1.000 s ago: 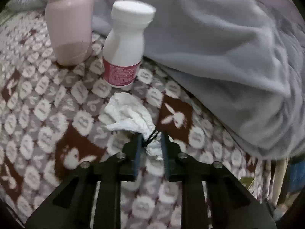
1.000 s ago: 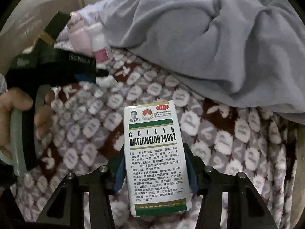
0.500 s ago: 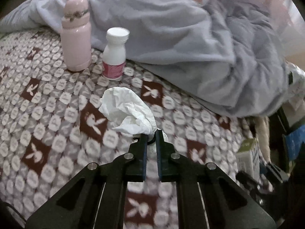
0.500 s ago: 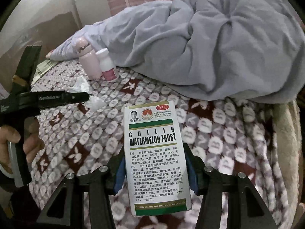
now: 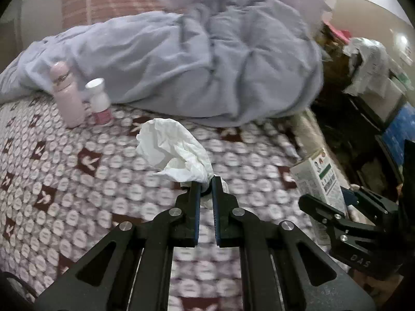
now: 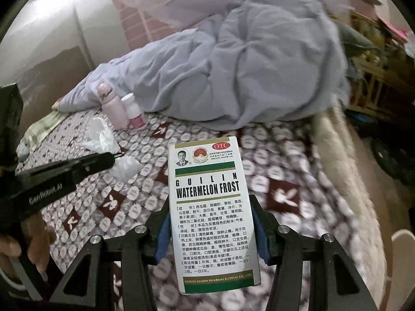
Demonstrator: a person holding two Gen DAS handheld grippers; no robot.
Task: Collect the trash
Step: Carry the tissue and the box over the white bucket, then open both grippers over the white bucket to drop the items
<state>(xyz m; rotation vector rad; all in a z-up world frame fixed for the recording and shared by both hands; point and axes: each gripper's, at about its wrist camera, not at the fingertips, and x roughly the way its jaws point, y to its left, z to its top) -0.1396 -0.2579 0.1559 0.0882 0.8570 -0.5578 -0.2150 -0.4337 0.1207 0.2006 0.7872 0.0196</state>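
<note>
Both claws have risen farther from the bed since the earlier frames, each with its load.

Left claw (image 5: pixel 206 190) is clamped on a crumpled white paper tissue (image 5: pixel 173 153), held clear above the bedspread; right claw (image 6: pixel 210 229) grips a white-and-green cardboard medicine box (image 6: pixel 207 207) by its long sides, also off the bed. Surface: a grey-and-maroon rabbit-patterned bedspread (image 5: pixel 77 176), with a rumpled lilac-grey duvet (image 5: pixel 194 59) heaped at the far side and a brick-pattern wall behind. A pink capped bottle (image 5: pixel 66 96) and a white plastic bottle with a red label (image 5: pixel 99 101) stand touching at the duvet's edge. Box print reads "OTC", "GUILIN WATERMELON FROST", "GUILIN SANJIN PHARMACEUTICAL CO., LTD". Left claw's body reads "GenRobot.AI".
</note>
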